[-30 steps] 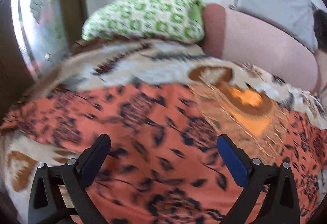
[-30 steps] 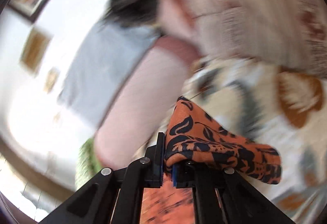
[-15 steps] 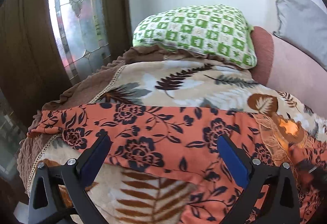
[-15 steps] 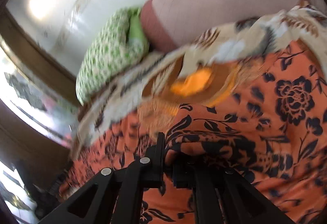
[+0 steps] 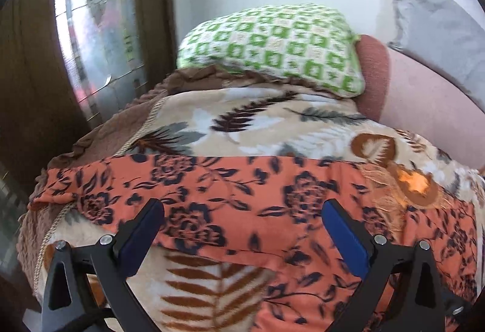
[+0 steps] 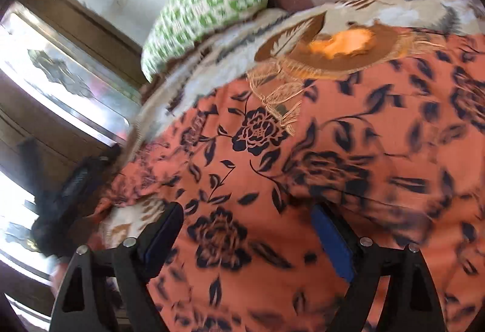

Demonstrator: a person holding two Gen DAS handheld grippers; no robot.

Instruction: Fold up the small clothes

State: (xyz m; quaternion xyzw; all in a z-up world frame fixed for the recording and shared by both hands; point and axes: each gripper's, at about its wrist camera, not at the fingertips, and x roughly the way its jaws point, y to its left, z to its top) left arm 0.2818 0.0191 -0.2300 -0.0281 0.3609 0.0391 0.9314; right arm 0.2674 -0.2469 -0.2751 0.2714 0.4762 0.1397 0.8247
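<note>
An orange garment with dark blue flowers [image 5: 230, 189] lies spread across a leaf-patterned blanket [image 5: 272, 125] on a bed. It has a gold-embroidered neckline [image 5: 406, 183] at the right. My left gripper [image 5: 242, 226] hovers open just above the garment's near edge, nothing between its blue pads. In the right wrist view the same garment [image 6: 303, 165] fills the frame. My right gripper [image 6: 248, 229] is opening over it, its jaws wide and the cloth lying loose below them. The left gripper [image 6: 69, 189] shows dark and blurred at the garment's left end.
A green-and-white checked pillow [image 5: 272, 50] lies at the head of the bed, with a pink bolster [image 5: 424, 95] and grey cushion [image 5: 439, 16] to its right. A mirrored wooden wardrobe door [image 5: 97, 38] stands left of the bed. The blanket's brown ruffled edge [image 5: 33, 229] drops off at the left.
My right gripper swung down from the air carrying a fold of the orange garment, then let it go and opened. The left gripper shifted left along the garment, staying open.
</note>
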